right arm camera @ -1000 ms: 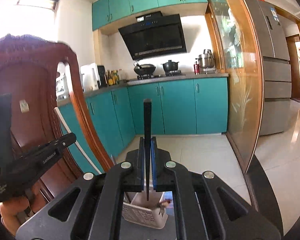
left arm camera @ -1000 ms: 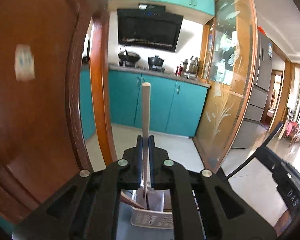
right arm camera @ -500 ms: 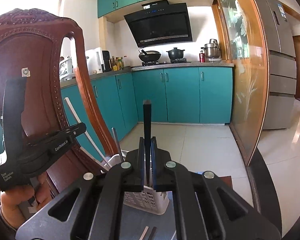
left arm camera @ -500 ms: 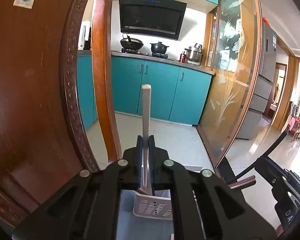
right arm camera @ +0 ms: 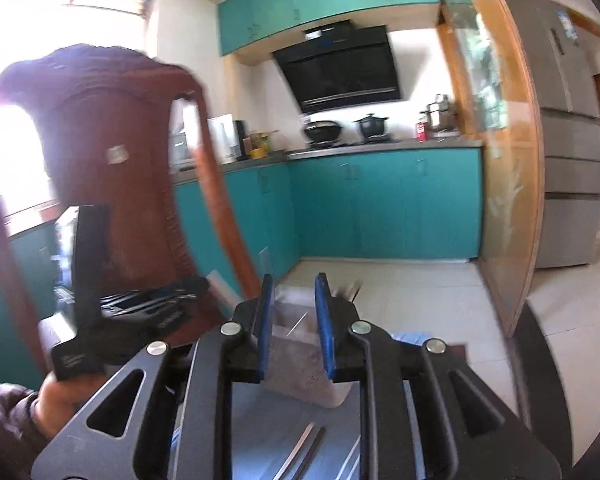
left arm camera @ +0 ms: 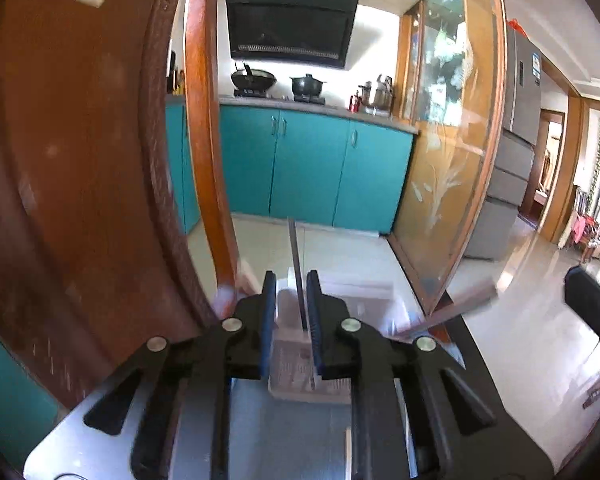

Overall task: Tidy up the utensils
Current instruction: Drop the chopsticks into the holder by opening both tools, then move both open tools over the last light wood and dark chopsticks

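Note:
My left gripper (left arm camera: pixel 292 280) hovers just above the white slotted basket (left arm camera: pixel 296 376), and its jaws are opening. A thin grey chopstick (left arm camera: pixel 296 248) stands loose between the pads, near the right one, with its lower end down in the basket. My right gripper (right arm camera: pixel 294 280) is over the same basket (right arm camera: pixel 300 364). Its jaws are opening too, with nothing solid between them, only a faint streak. The black chopstick is no longer visible. In the right wrist view, the left gripper (right arm camera: pixel 160 304) and the hand holding it are at the left.
A carved wooden chair back (left arm camera: pixel 80 160) rises close on the left, behind the grey table (left arm camera: pixel 260 432). Loose chopsticks (right arm camera: pixel 300 452) lie on the table in front of the basket. A blurred brownish stick (left arm camera: pixel 452 308) slants out to the basket's right. Teal cabinets and tiled floor lie beyond.
Both grippers sank toward the basket and their jaws parted. The black chopstick has left the right jaws. The grey chopstick sits lower between the left pads.

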Action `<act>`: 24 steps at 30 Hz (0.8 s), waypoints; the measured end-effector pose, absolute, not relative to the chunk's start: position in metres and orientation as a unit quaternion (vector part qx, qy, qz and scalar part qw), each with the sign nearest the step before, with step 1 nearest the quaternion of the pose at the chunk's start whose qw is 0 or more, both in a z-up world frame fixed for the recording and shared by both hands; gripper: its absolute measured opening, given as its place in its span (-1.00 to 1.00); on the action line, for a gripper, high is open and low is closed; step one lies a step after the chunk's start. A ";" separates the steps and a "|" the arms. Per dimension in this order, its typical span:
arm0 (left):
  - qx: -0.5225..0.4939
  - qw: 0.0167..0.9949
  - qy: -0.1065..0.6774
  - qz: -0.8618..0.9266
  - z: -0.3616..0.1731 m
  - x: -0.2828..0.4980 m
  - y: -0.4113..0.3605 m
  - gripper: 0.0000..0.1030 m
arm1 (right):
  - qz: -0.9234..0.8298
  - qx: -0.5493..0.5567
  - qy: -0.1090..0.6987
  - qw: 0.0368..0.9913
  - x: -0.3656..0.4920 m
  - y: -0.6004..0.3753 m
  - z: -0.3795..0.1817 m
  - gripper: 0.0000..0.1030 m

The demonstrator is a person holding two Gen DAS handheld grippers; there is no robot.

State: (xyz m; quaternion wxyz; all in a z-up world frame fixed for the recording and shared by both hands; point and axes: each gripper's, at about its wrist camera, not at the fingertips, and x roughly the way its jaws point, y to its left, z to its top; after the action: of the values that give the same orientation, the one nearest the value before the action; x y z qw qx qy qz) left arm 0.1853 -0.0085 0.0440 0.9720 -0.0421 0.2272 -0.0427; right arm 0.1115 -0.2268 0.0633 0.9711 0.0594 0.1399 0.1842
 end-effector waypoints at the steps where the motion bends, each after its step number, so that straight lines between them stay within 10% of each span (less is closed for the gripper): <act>1: -0.043 0.970 0.236 -0.044 0.034 0.179 -0.008 -0.68 | 0.203 0.067 0.152 0.965 0.106 -0.228 0.049 -0.56; 10: -0.033 0.923 0.379 -0.053 -0.070 0.132 -0.010 -0.53 | 0.133 0.049 0.430 0.891 0.161 -0.203 -0.100 -0.51; 24: 0.009 0.911 0.403 -0.090 -0.098 0.083 -0.008 -0.14 | 0.046 -0.034 0.494 0.868 0.191 -0.172 -0.146 -0.44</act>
State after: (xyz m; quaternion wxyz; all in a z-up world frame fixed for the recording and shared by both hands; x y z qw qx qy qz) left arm 0.0828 -0.0081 -0.0980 0.9109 0.0094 0.4025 -0.0897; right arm 0.1912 -0.1716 -0.1462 0.8676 -0.0343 0.4939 0.0457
